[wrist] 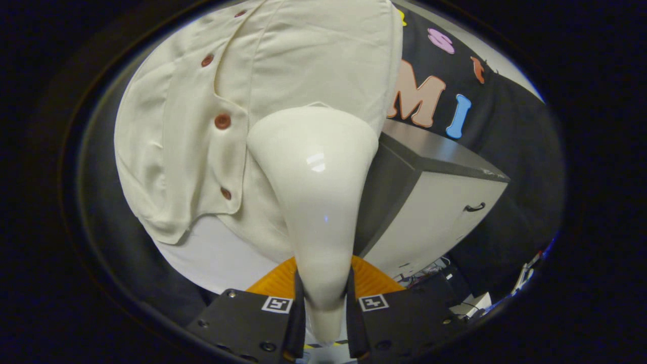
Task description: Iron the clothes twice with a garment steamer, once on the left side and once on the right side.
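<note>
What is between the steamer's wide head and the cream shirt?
Nothing: in the gripper view the steamer, gripped between the fingers, has its wide head directly over the shirt, beside the buttons; contact cannot be told.

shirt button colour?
Reddish-brown buttons on the cream shirt, clearest in the gripper view. Gripper is shut on the steamer.

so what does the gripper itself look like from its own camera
The gripper has two flat dark plates studded with screws, each bearing a small square black-and-white marker by its inner edge. Ribbed orange panels sit just ahead of the plates.
</note>
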Motion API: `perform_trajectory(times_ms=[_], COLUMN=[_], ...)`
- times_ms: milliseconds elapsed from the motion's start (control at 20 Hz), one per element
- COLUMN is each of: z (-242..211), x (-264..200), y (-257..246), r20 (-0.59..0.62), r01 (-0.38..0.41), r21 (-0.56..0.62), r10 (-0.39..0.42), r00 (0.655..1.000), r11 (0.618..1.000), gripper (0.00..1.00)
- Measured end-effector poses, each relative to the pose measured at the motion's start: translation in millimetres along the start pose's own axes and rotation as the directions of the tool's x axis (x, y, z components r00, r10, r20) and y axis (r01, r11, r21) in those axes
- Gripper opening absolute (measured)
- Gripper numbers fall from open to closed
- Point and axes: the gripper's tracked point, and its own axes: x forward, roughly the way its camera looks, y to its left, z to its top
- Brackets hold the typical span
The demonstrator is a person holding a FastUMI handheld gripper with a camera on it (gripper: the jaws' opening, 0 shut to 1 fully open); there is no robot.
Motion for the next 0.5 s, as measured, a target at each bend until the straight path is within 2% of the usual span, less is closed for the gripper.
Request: perform_trajectory(times_ms=[500], z=[-43.0], x=[10.6], y=[7.5], r20=[-0.07], r01=[-0.021], r21=[-0.014], r10=[0.02], r00=[0.997], r11=[1.0], gripper=[0.33])
